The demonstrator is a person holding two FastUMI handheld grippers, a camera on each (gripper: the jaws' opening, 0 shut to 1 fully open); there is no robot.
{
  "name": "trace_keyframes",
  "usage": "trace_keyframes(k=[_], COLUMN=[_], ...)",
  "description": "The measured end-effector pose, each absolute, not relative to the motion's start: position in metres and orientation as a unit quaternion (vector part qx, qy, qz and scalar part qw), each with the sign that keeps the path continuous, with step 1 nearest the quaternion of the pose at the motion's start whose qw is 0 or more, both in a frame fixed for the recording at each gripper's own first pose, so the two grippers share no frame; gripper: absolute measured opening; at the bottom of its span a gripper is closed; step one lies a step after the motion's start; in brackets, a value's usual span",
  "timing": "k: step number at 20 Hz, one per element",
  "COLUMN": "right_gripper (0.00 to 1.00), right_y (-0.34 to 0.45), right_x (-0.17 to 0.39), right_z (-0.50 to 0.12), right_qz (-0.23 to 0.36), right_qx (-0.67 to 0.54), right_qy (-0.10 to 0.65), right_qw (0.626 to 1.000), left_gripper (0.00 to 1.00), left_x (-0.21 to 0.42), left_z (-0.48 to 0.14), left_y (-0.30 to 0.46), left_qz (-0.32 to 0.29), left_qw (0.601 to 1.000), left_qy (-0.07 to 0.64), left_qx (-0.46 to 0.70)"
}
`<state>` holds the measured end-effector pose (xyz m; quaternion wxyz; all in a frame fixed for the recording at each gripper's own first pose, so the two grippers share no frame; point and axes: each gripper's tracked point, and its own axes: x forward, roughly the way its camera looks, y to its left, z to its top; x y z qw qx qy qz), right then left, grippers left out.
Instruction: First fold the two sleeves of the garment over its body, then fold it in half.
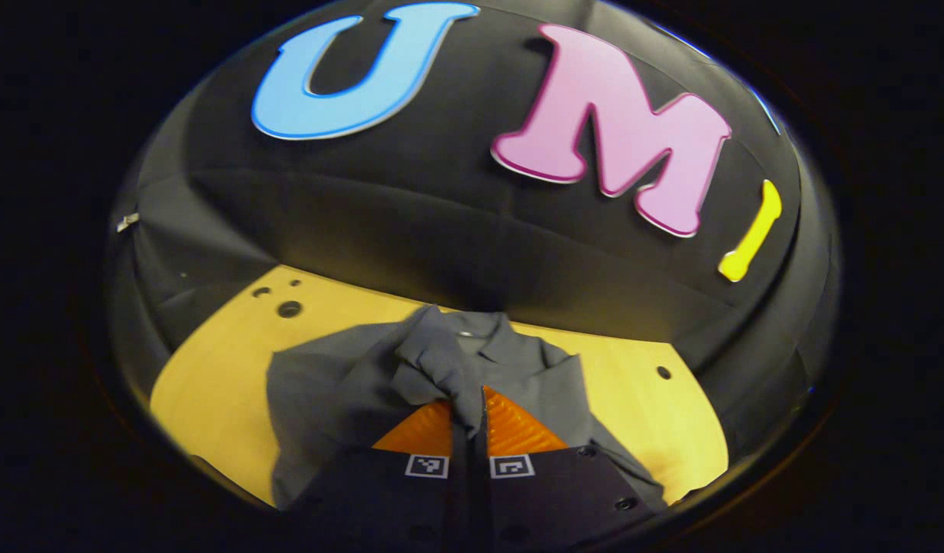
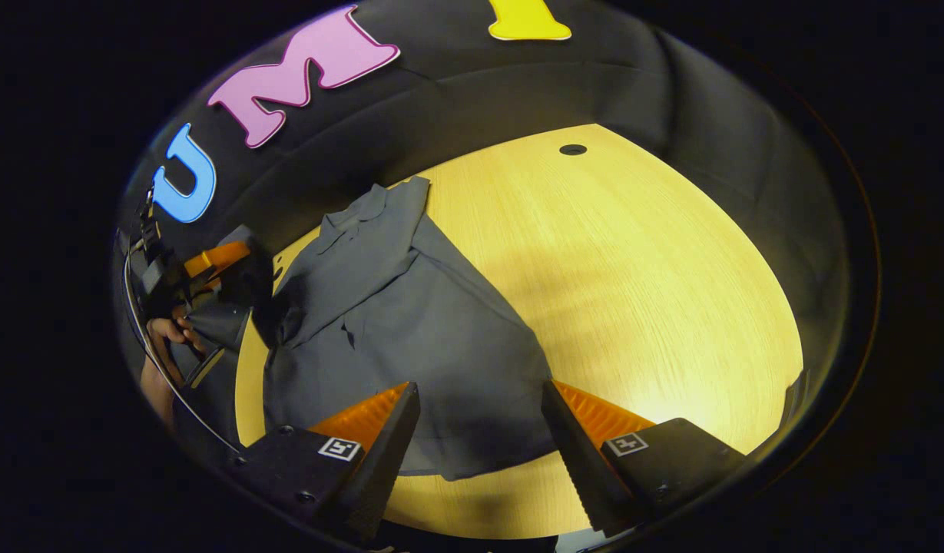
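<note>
Your left gripper (image 1: 468,415) is pinching a sleeve of the grey cloth shirt (image 2: 395,322), whose body lies just ahead, while your right gripper (image 2: 479,430) hangs spread over its hem on the wooden tabletop (image 2: 633,269).

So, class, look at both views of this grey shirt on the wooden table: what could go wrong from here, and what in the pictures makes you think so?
1. The left tool pinches only a small bunch of the grey shirt, the sleeve it seems; the cloth could slip out mid-fold.
2. The right tool hangs open above the hem, so nothing pins the shirt; pulling the cloth across may drag the body over the wooden table.
3. The lifted cloth looks crumpled and might land creased.
</note>
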<state>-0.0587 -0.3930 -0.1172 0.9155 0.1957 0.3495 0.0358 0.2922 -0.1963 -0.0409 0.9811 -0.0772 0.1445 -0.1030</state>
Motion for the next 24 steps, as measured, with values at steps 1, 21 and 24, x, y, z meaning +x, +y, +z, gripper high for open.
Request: trace_keyframes(k=[1,21,24], right_gripper=[0.99,0.99,0.99], right_y=[-0.395,-0.405,-0.406], right_x=[-0.057,-0.053,-0.052], right_z=[-0.118,-0.145,-0.148], right_qz=[0.036,0.037,0.031], right_qx=[0.197,0.188,0.171], right_qy=[0.35,0.38,0.382], right_qw=[0.915,0.905,0.908], left_gripper=[0.05,0.75,0.97], left_x=[0.296,0.303,0.271], left_z=[-0.045,-0.108,-0.105], left_y=[-0.212,-0.305,-0.261], left_qz=[-0.114,-0.18,-0.175], left_qw=[0.98,0.958,0.962], left_qy=[0.147,0.22,0.21], left_qx=[-0.076,-0.038,0.003])
